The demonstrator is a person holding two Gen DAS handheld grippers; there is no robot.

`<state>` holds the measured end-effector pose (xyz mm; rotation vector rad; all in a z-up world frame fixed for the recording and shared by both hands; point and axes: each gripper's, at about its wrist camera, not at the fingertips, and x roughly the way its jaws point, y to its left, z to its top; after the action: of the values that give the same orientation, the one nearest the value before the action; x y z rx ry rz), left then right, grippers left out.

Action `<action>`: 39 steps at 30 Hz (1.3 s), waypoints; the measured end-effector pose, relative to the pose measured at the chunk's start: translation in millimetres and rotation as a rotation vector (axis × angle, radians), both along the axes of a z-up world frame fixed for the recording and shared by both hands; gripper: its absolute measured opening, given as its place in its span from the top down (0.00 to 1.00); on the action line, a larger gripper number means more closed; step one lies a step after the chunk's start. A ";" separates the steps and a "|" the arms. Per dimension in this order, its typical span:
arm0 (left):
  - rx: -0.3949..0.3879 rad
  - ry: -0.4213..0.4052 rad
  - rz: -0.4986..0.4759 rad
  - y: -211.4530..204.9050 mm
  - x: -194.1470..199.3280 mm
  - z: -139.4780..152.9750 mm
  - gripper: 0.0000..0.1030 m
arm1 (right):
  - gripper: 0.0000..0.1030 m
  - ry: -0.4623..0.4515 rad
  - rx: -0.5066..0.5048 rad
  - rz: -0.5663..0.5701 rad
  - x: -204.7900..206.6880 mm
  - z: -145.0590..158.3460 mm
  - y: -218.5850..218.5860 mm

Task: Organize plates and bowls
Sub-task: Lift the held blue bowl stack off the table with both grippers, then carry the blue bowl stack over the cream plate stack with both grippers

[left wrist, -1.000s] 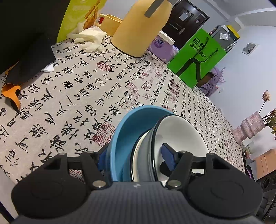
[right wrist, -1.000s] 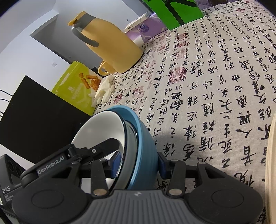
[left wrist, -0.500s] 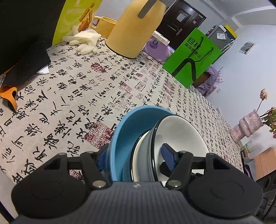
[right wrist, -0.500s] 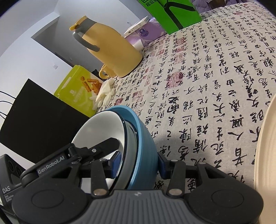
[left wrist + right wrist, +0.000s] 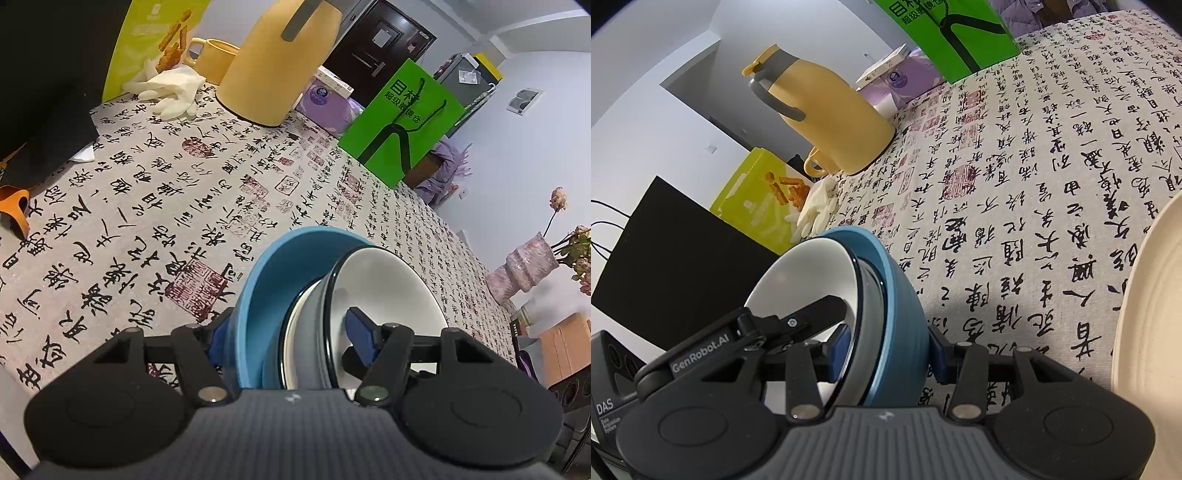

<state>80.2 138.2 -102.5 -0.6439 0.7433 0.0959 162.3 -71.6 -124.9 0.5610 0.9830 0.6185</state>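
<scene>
Above the calligraphy tablecloth, on the near side of the yellow jug, I carry the nested bowls tipped on edge, clear of the cloth as far as I can judge. My left gripper is clamped across the rims: one blue pad outside the blue bowl, the other inside the white bowl nested in it. My right gripper is clamped on the same stack from the other side, one pad inside the white bowl, one on the blue bowl's outer wall. Both sets of fingers are gripping, neither is free. There seems to be a third, grey shell between blue and white; I can't tell for sure. The relation that matters: the stack's axis lies roughly level, with the open mouths facing across towards my left-hand side rather than up, so the bowls have to roll back upright before they go down. The cream plate lies on the cloth away from the jug, close by my right gripper and just beside the stack in the right wrist view, and it doesn't show in the left one. My read: the plate is the likely drop spot, the right hand is nearer and should lead, and the left follows the tilt. Risk: the inner bowl could slip out while the stack is tipped.
</scene>
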 end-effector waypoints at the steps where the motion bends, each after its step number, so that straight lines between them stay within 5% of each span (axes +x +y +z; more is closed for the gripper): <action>1: -0.001 0.000 0.000 0.1 0.0 -0.1 0.37 | 0.58 0.000 0.000 0.000 0.0 -0.1 0.1; 39: 0.023 -0.036 -0.049 -43.3 3.8 20.0 0.37 | 0.58 -0.041 0.018 -0.054 -11.8 18.1 -45.3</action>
<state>84.1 94.9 -82.4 -0.6036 0.7217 0.0474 150.6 -116.9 -106.8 0.5869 0.9214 0.5893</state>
